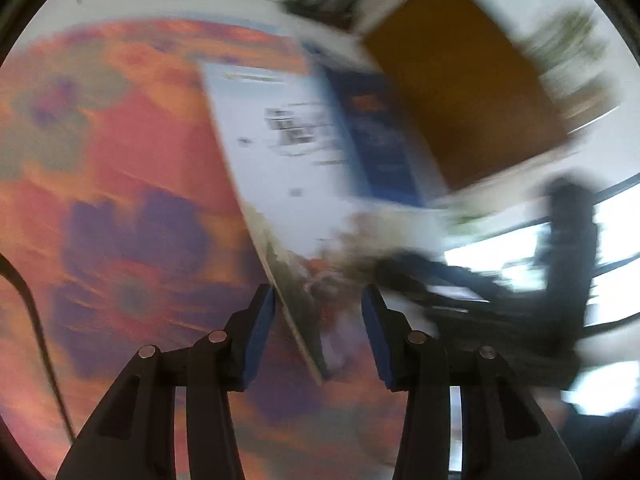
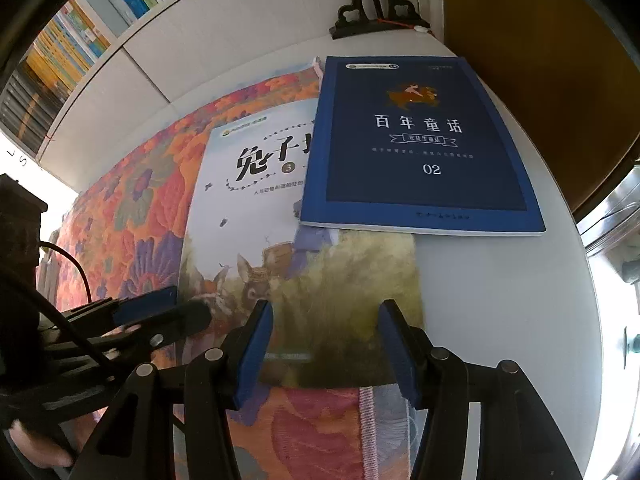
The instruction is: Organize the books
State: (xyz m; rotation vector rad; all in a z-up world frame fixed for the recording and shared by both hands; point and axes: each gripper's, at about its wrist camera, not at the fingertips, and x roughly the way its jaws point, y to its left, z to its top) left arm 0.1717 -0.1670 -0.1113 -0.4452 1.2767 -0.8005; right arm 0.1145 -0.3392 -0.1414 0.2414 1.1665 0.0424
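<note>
A white picture book (image 2: 248,216) with rabbits on its cover lies on a floral cloth (image 2: 132,208). A dark blue book (image 2: 416,144) marked 02 lies across its upper right corner. My right gripper (image 2: 326,344) is open above the picture book's near edge. My left gripper (image 2: 168,304) comes in from the left at the book's near left corner. In the blurred left wrist view the left gripper (image 1: 318,332) is open, and the white book's corner (image 1: 304,312) sits between the jaws. The blue book (image 1: 380,144) lies beyond.
The cloth (image 1: 120,184) covers a white table (image 2: 512,304). A black ornate stand (image 2: 372,8) is at the table's far edge. A brown panel (image 2: 532,80) is at the right. Shelves of books (image 2: 72,52) fill the far left.
</note>
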